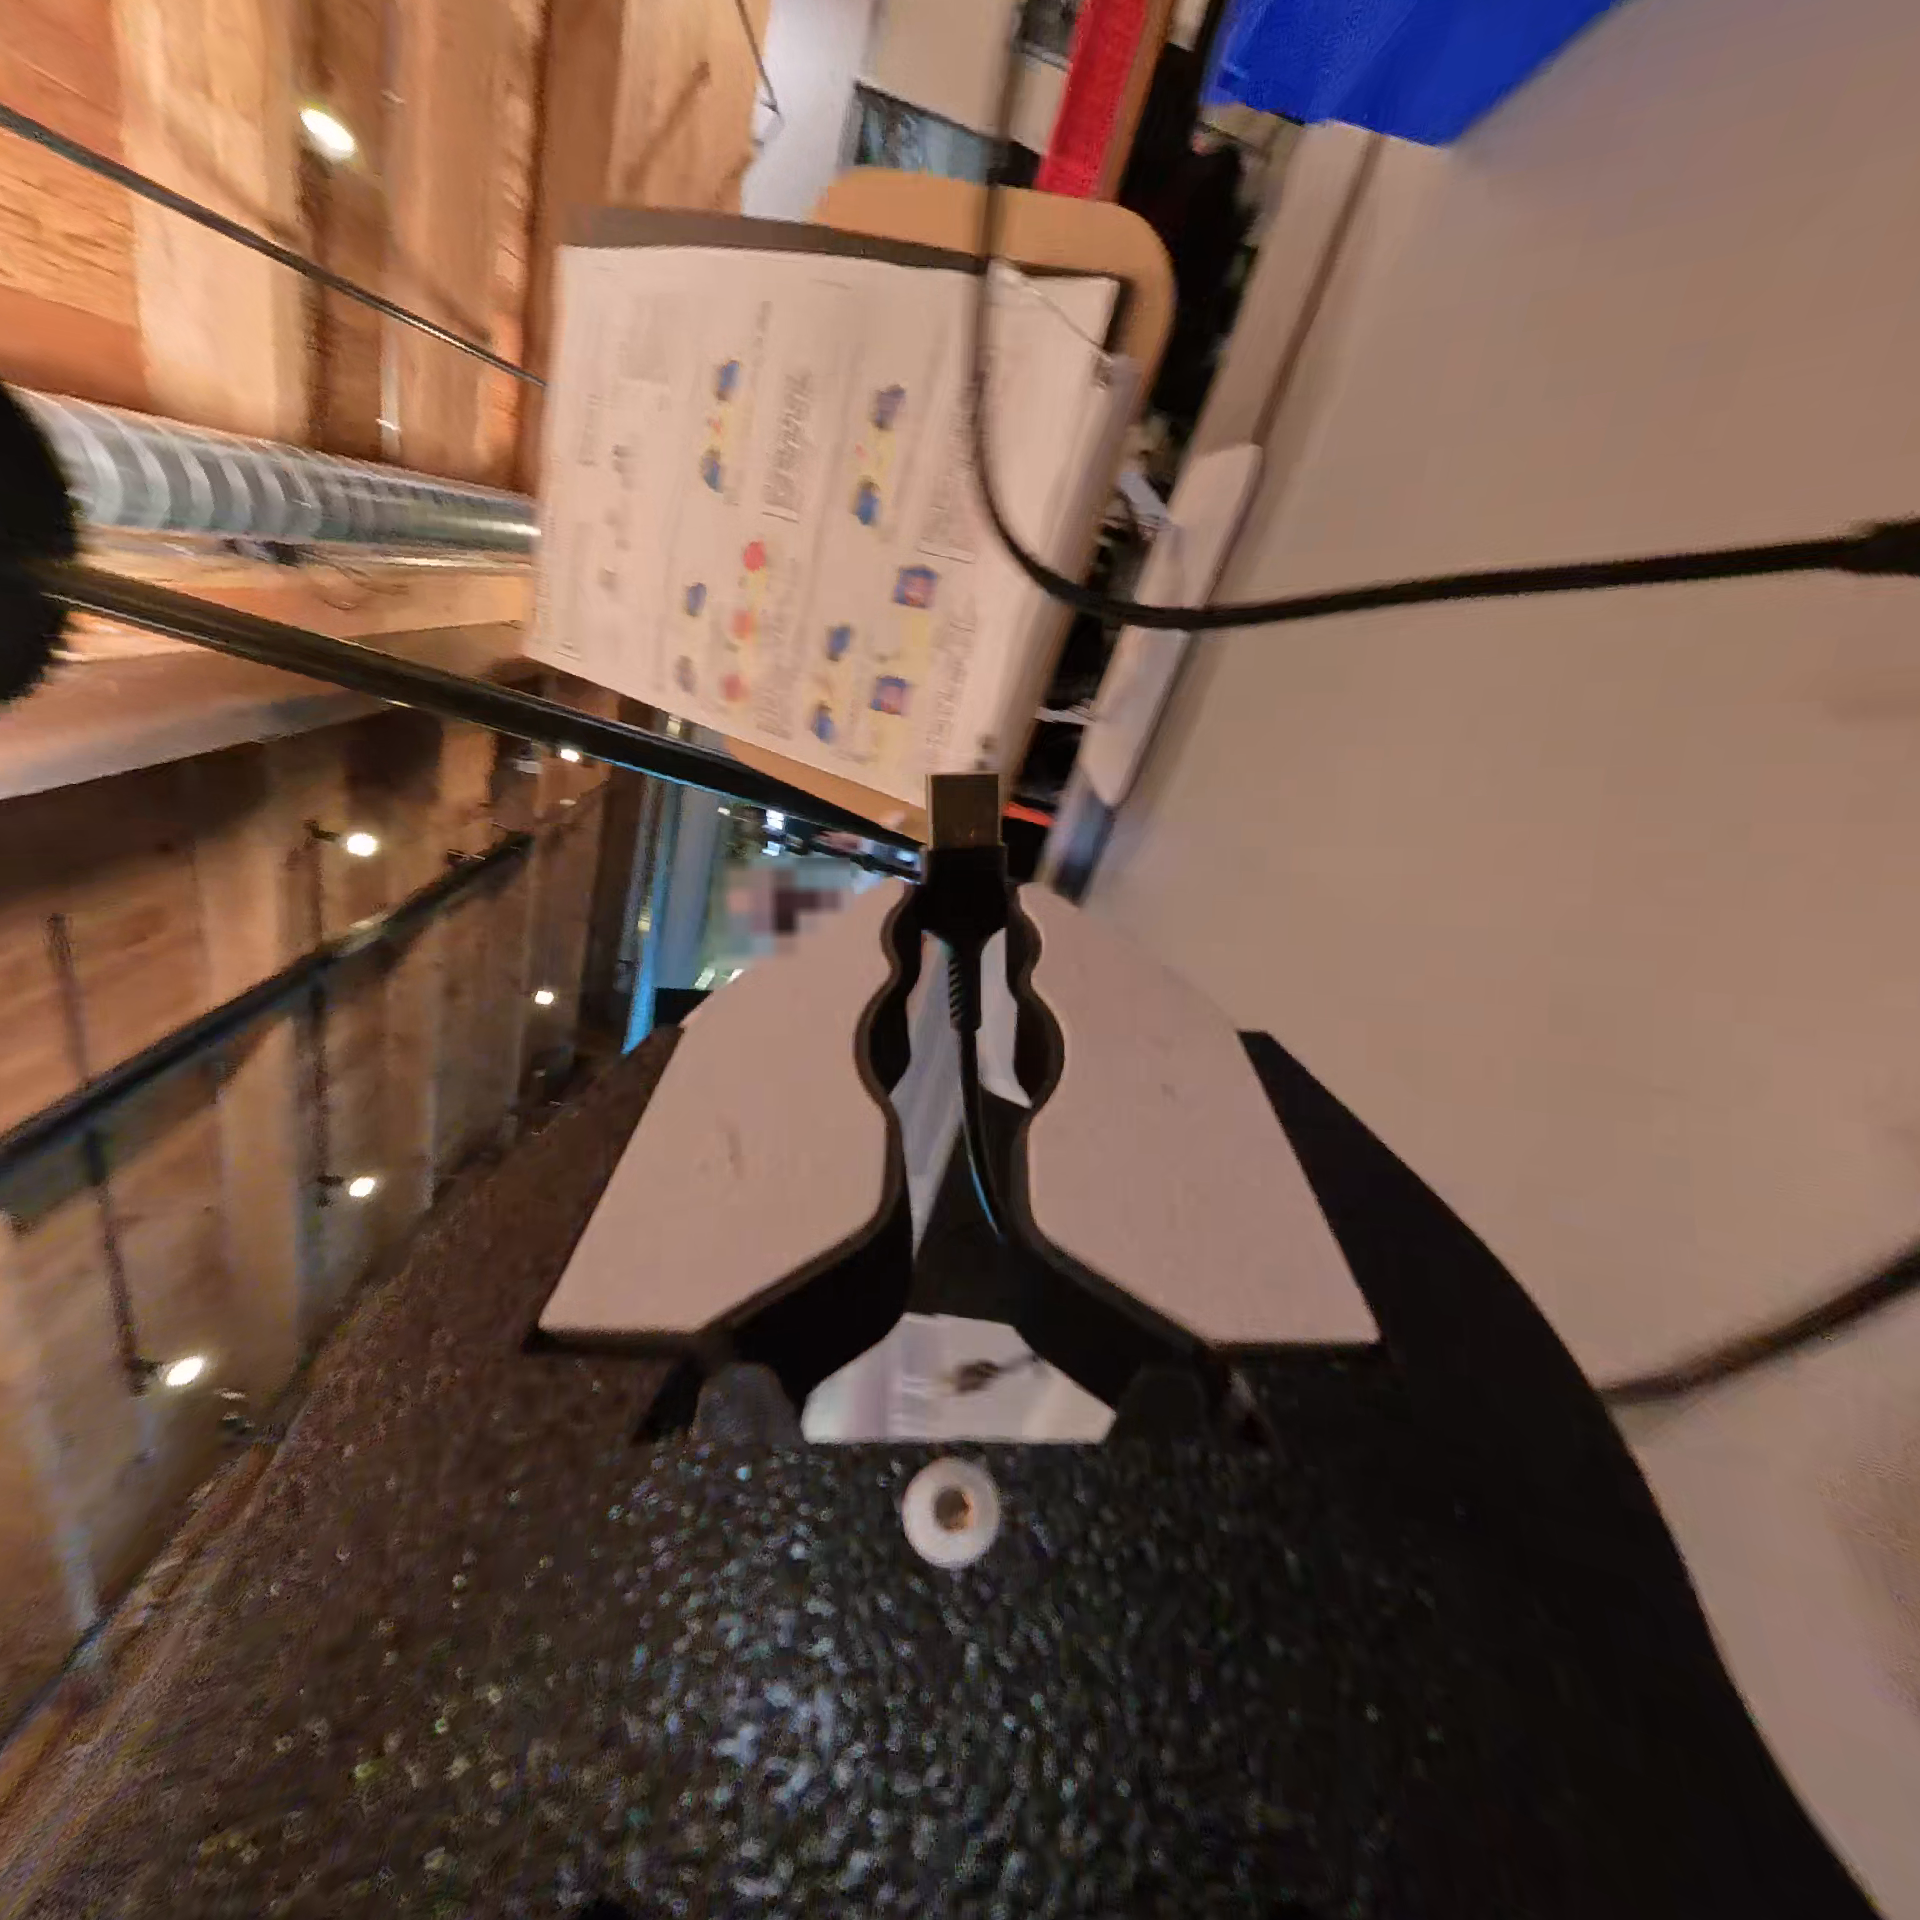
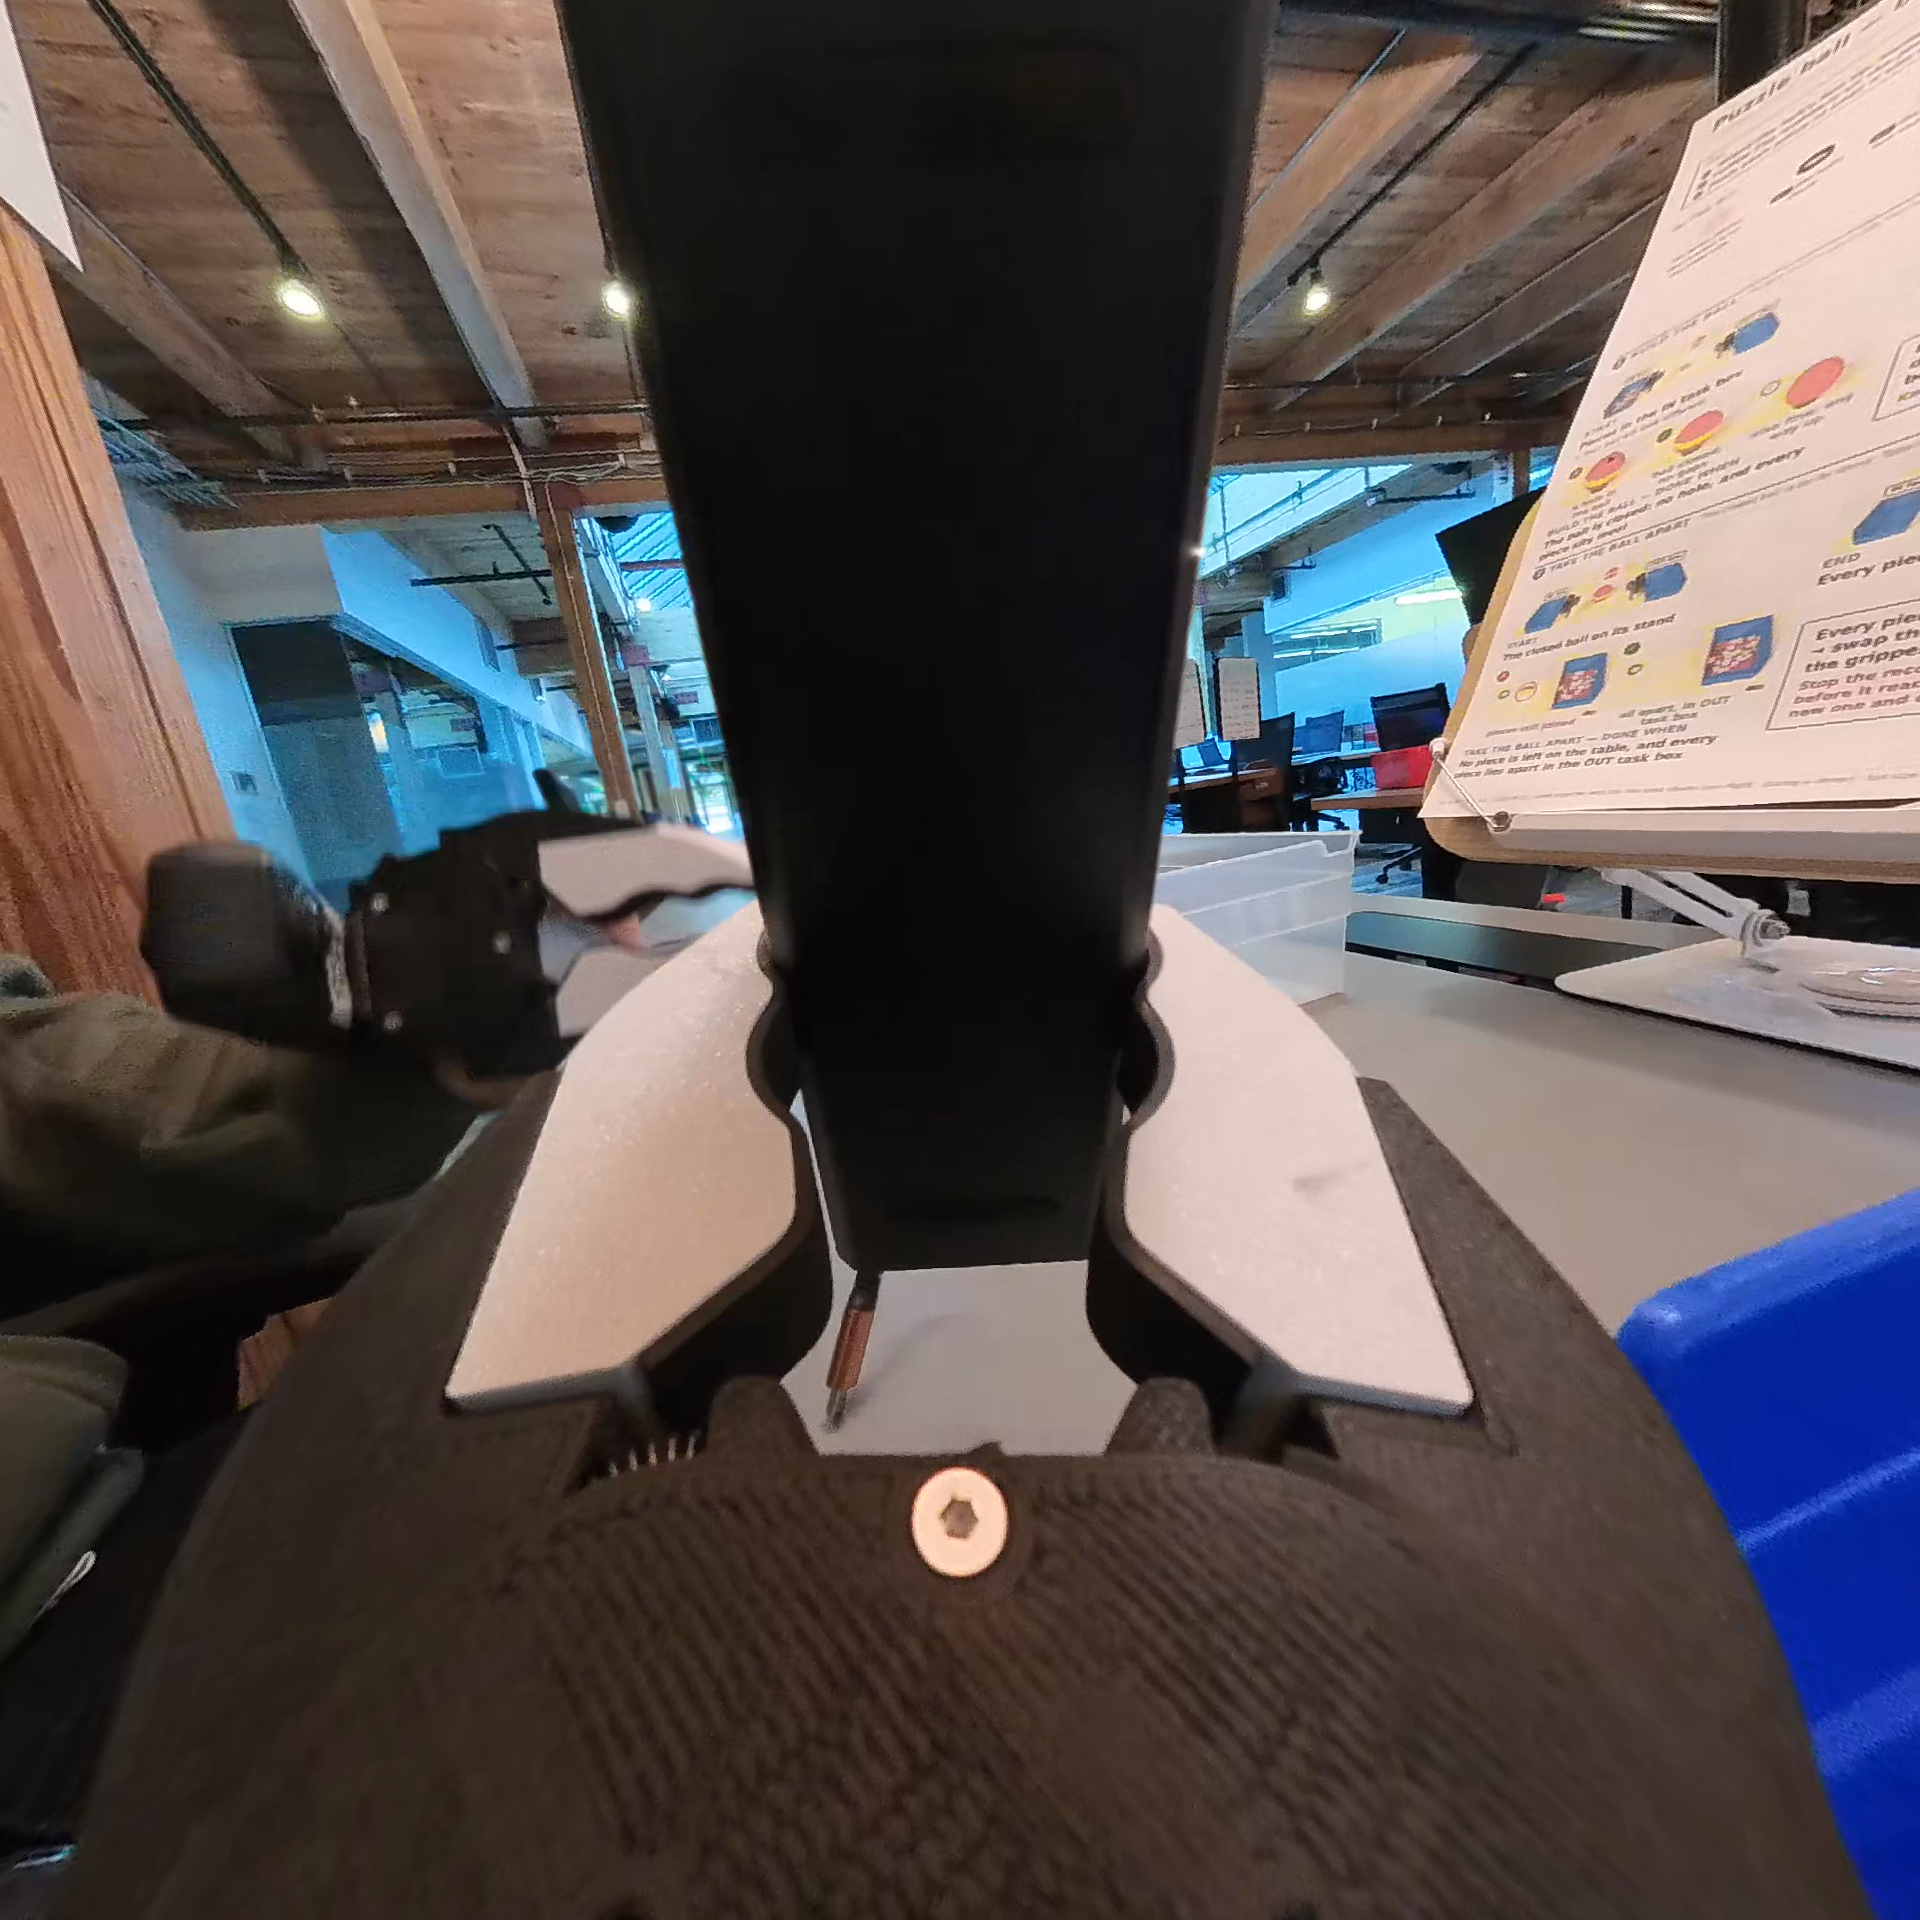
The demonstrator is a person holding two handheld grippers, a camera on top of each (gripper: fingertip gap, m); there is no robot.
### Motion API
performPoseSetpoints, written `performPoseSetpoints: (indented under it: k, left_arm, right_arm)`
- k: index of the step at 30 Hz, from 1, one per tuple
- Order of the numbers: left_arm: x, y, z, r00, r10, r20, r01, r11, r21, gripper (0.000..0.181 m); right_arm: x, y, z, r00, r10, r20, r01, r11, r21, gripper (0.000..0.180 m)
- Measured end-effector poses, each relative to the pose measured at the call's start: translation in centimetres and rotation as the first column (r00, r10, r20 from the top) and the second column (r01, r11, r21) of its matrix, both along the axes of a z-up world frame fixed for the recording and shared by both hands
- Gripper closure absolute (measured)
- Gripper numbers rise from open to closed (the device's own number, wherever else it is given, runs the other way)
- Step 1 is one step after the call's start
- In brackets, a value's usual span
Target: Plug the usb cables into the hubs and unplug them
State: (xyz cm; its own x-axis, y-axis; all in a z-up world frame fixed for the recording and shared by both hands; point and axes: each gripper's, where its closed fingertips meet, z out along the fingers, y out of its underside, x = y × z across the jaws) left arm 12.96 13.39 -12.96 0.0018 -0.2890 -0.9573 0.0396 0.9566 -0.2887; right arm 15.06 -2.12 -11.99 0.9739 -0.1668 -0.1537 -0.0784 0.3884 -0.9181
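Left wrist view: the picture is rolled sideways, with the tabletop (image 1: 1558,312) standing along the right side and the timber ceiling at left. The left gripper (image 1: 961,909) is closed on a black usb cable (image 1: 971,1091) just behind its plug; the metal usb plug (image 1: 964,810) protrudes past the fingertips, clear of any socket. The cable runs back between the two fingers toward the camera. A second black cable (image 1: 1455,592) crosses the tabletop, partly in front of an instruction sheet (image 1: 810,499) mounted on a board. A blue bin (image 1: 1403,62) sits at the upper right corner of the picture. Focus is soft throughout. Right wrist view: the right gripper (image 2: 961,997) is clamped on a long black hub (image 2: 935,520), which rises from between the fingers and fills the centre of the picture. A short copper-coloured plug (image 2: 847,1351) hangs under the hub's near end, above the tabletop (image 2: 1610,1143). The left gripper (image 2: 613,914) appears at left, off the tabletop's left edge, with a dark sleeve (image 2: 135,1122) below it. The instruction sheet (image 2: 1714,499) stands on a white stand toward the far right of the tabletop; a clear tray (image 2: 1257,894) lies behind the hub, and the blue bin (image 2: 1787,1507) occupies the near right corner.
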Motion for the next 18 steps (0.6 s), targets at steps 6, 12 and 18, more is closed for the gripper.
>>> performPoseSetpoints:
  k: [6, 12, 18]
  left_arm:
    - [-2.9, -2.9, -4.2, 0.992, -0.094, -0.087, 0.088, 0.993, -0.075, 0.167]
    - [-4.1, -4.2, -6.9, 0.97, -0.185, -0.16, 0.16, 0.975, -0.153, 0.168]
    - [-3.3, -3.8, -8.0, 0.943, -0.192, -0.27, 0.125, 0.961, -0.248, 0.169]
  right_arm:
    - [-0.1, 0.1, 0.0, 1.0, 0.015, -0.003, -0.015, 1.0, -0.002, 0.119]
    - [-0.4, 0.2, 0.0, 0.999, 0.032, 0.013, -0.031, 0.999, -0.011, 0.119]
    - [-0.6, 0.4, -0.1, 0.999, 0.045, 0.015, -0.045, 0.999, -0.019, 0.119]
